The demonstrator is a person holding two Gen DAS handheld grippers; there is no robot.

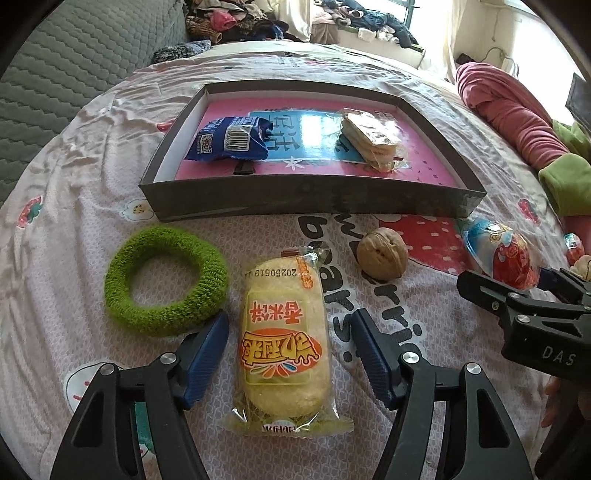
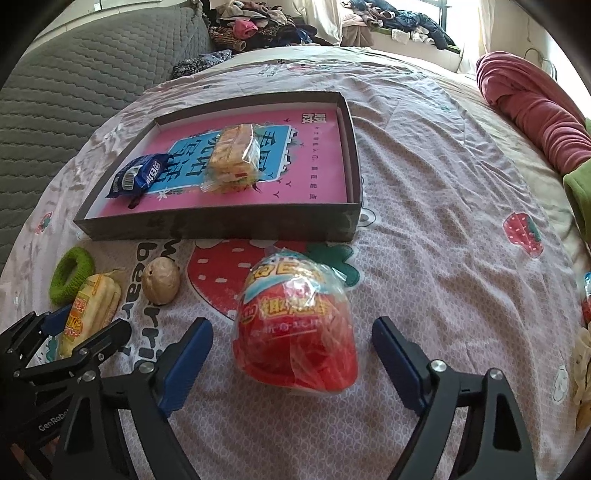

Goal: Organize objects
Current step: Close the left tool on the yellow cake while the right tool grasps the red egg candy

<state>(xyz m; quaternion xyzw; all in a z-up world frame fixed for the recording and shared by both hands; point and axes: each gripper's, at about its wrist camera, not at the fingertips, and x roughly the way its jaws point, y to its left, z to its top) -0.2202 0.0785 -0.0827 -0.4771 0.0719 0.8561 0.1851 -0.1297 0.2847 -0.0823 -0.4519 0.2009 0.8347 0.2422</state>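
A yellow rice-cracker pack [image 1: 284,332] lies on the bed sheet between the blue pads of my left gripper [image 1: 290,315]. The jaws stand open, with a gap on each side of the pack. A red and blue wrapped toy egg [image 2: 295,332] lies between the fingers of my right gripper [image 2: 291,325], also open and clear of the wrapper. A green fuzzy ring [image 1: 166,317] and a walnut [image 1: 382,258] lie beside the yellow pack. Behind them the shallow dark box [image 1: 295,199] holds a blue snack packet [image 1: 229,138] and a clear pack of crackers [image 1: 373,142].
A pink strawberry-print sheet covers the bed. A grey quilted headboard [image 2: 74,74] stands at the left, a rolled red blanket [image 2: 535,110] at the right, and piled clothes [image 2: 258,26] at the back. More wrapped items [image 2: 585,295] lie at the right edge.
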